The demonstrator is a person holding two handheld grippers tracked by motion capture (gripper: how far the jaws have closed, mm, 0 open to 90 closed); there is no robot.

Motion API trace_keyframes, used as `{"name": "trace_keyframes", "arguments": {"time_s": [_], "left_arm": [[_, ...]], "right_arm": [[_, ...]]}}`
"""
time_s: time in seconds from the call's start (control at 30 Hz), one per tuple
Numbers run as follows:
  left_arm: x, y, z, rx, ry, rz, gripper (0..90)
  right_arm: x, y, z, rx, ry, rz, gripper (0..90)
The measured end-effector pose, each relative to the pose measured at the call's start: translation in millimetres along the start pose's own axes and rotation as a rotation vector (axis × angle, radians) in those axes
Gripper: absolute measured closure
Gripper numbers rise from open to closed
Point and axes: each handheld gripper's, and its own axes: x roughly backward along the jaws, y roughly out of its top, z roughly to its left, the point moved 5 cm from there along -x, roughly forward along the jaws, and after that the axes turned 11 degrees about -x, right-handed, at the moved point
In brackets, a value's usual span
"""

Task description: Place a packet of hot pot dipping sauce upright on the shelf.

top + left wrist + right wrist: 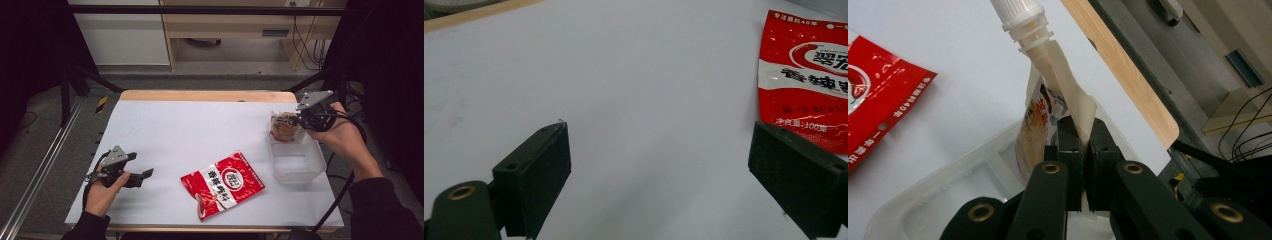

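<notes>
1. The spouted pouch (285, 126) hangs over the far end of the clear tub (300, 167), at about three o'clock on the table (190, 125); its long axis runs roughly upright.
2. The right gripper (306, 119) is clamped tight on the pouch's edge below the white spout (1020, 20).
3. The left gripper (142, 175) rests at eight o'clock, jaws spread wide, holding nothing; the red packet (222, 182) lies toward its three o'clock.

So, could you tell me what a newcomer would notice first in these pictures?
Probably the red packet, lying flat on the white table near its front edge. Next, the right gripper at the table's right side, shut on a spouted pouch held over the far end of a clear tub. The left gripper rests open at the front left with nothing between its jaws.
</notes>
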Motion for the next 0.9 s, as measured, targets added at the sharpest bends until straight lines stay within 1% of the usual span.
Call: {"name": "trace_keyframes", "arguments": {"time_s": [0.1, 0.23, 0.27, 0.37, 0.4, 0.43, 0.5, 0.53, 0.6, 0.73, 0.77, 0.83, 0.9], "left_arm": [[-0.6, -0.6, 0.4, 0.001, 0.002, 0.004, 10.6], [0.5, 0.0, 0.5, 0.001, 0.001, 0.0, 10.7], [0.7, 0.1, 0.6, 0.001, 0.002, -0.001, 10.7], [0.2, 0.0, 0.1, 0.0, 0.0, 0.001, 11.2], [-0.1, 0.1, -0.2, -0.001, -0.001, 0.001, 11.2], [-0.1, 0.3, -0.5, -0.002, -0.001, 0.001, 11.2], [0.0, 0.6, -0.7, -0.001, -0.003, -0.001, 11.2], [0.1, 0.6, -0.8, -0.002, -0.002, 0.0, 11.3], [0.1, 0.6, -1.0, -0.002, -0.002, 0.0, 11.3], [0.1, 0.4, -0.5, 0.0, -0.003, 0.0, 11.2], [0.2, 0.3, -0.3, 0.0, -0.003, 0.0, 11.2], [0.1, 0.1, -0.4, 0.0, -0.004, 0.001, 11.2], [-0.1, -0.1, -0.6, 0.0, -0.005, 0.003, 11.2]], "right_arm": [[1.0, -2.8, 2.2, 0.004, 0.012, -0.01, 87.6], [2.9, -5.5, 3.5, 0.006, 0.009, -0.02, 87.5], [3.7, -7.4, 5.2, 0.007, 0.021, -0.021, 87.4], [4.2, -9.0, 7.9, 0.014, 0.029, -0.029, 87.5], [4.9, -10.1, 7.8, 0.016, 0.022, -0.017, 87.5], [4.2, -10.9, 8.3, 0.013, 0.036, -0.019, 87.5], [2.9, -12.2, 8.1, 0.011, 0.033, -0.017, 87.4], [2.9, -12.8, 7.6, 0.013, 0.024, -0.005, 87.4], [-0.2, -13.7, 6.3, 0.003, 0.031, -0.005, 87.4], [-6.8, -16.3, 6.2, -0.006, 0.029, 0.019, 87.3], [-8.6, -16.9, 6.5, -0.007, 0.036, 0.023, 87.2], [-12.2, -18.5, 7.2, -0.019, 0.034, 0.03, 87.2], [-16.6, -20.6, 8.4, -0.029, 0.047, 0.03, 87.1]]}}
